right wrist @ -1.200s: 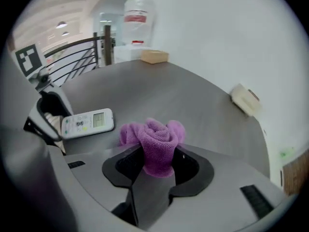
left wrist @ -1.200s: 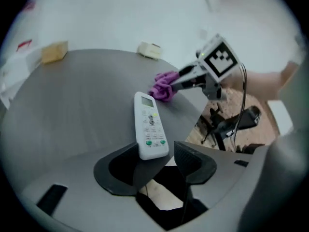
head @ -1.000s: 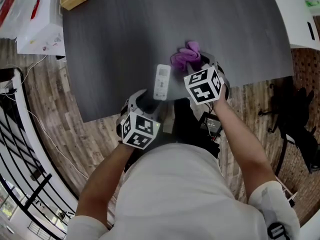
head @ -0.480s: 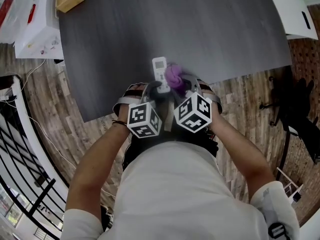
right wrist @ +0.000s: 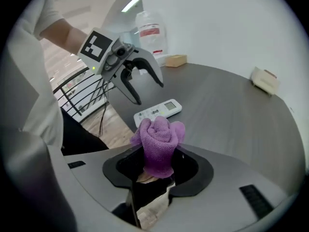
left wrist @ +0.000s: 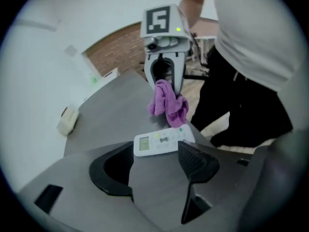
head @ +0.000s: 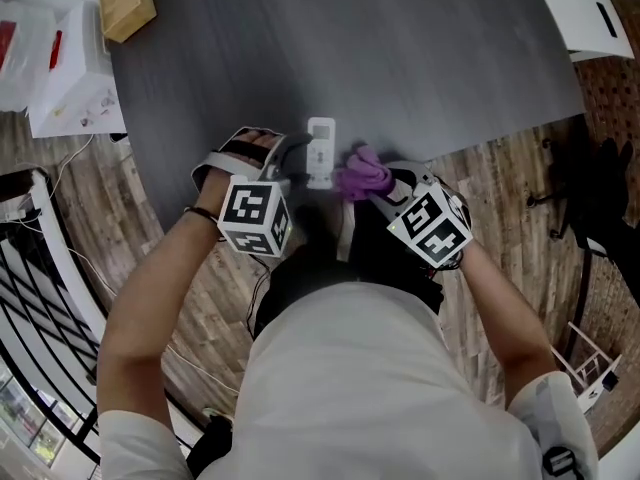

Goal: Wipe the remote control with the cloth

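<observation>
Remote flat at the table's near edge, cloth bunched in the right gripper.

The remote lay at the centre of the head view on the dark matte table. It was a slim white hard-plastic bar with a small screen and buttons. It looked light, stiff and apt to skid on the smooth top, so it was best pinched across its long edges. The left gripper stood wide, its jaws having just been opening, with nothing pressed between the pads and the remote just past the tips. The right gripper was clamped on the purple cloth, a soft, nubby, squashable wad just right of the remote.
</observation>
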